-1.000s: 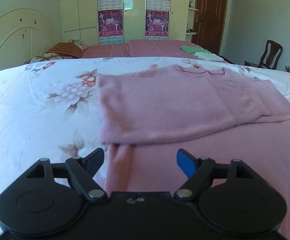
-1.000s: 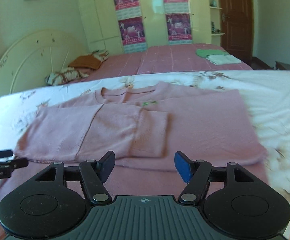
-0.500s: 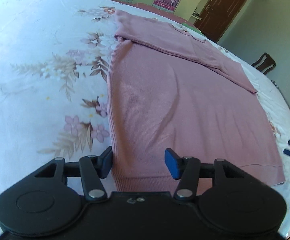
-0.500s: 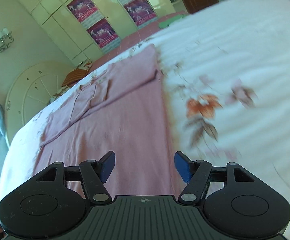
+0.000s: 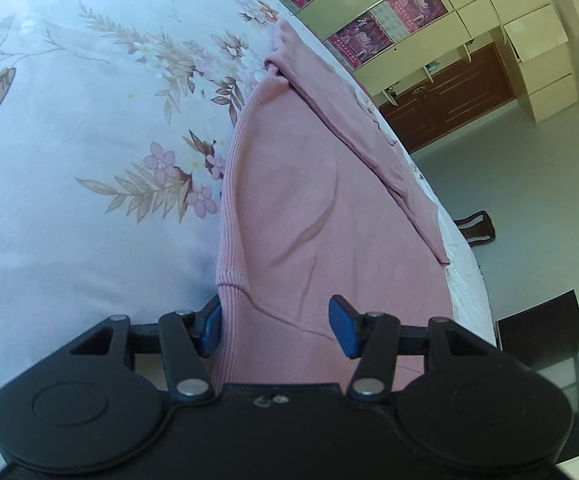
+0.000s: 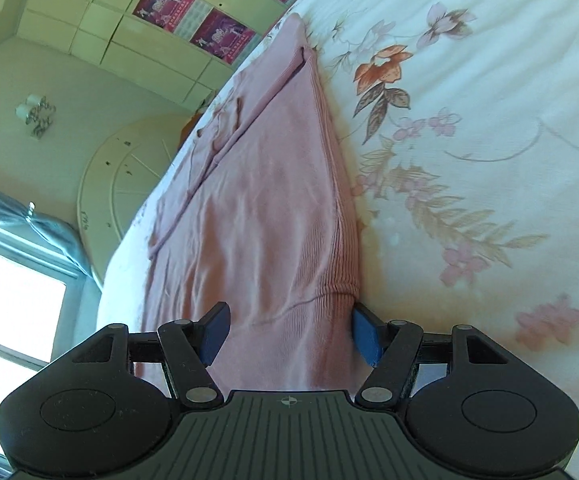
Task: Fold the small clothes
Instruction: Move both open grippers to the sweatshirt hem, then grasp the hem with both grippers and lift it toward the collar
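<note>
One pink sweater (image 5: 297, 200) on the floral bedsheet (image 5: 69, 160), reaching the sheet's near edge. Two grippers: left gripper (image 5: 275, 326) and right gripper (image 6: 289, 330), each with two blue fingertip pads. One round headboard (image 6: 125, 188). One wall lamp (image 6: 37, 114). One dark chair (image 5: 477, 228). Purple posters (image 5: 389, 20) on the wardrobe: at least four; exact count unclear.

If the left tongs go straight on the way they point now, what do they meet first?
Most likely the pink sweater: its ribbed hem corner already lies between the open left tongs, and the cloth stretches on ahead over the flowered bedsheet.
</note>
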